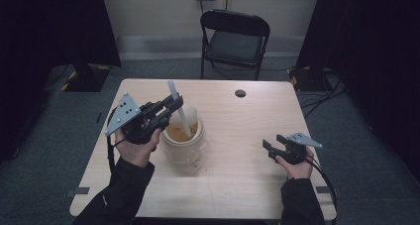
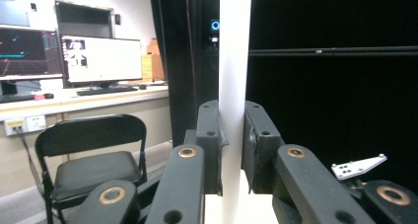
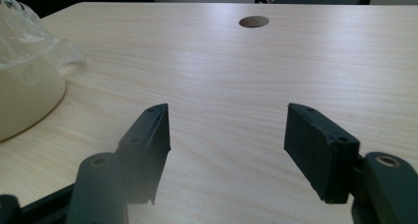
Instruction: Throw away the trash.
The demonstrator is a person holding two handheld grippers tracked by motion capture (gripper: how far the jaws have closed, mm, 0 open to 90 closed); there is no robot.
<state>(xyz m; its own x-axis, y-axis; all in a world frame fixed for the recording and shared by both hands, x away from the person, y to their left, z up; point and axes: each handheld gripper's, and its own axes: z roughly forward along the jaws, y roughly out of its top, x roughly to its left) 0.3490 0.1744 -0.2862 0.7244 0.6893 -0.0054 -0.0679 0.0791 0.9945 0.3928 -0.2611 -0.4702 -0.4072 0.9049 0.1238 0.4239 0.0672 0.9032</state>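
The left gripper (image 1: 171, 105) is held above the left-centre of the wooden worktop (image 1: 237, 131), its jaws clamped on a white stick (image 1: 178, 111). In the left gripper view the stick (image 2: 231, 86) runs upright between the two pads. Its lower end dips into a translucent container (image 1: 184, 140) holding an orange-brown substance (image 1: 181, 132). The right gripper (image 1: 273, 146) rests low near the right side of the worktop, well apart from the container, jaws spread and gripping nothing. A black folding chair (image 1: 234, 41) stands beyond the far edge.
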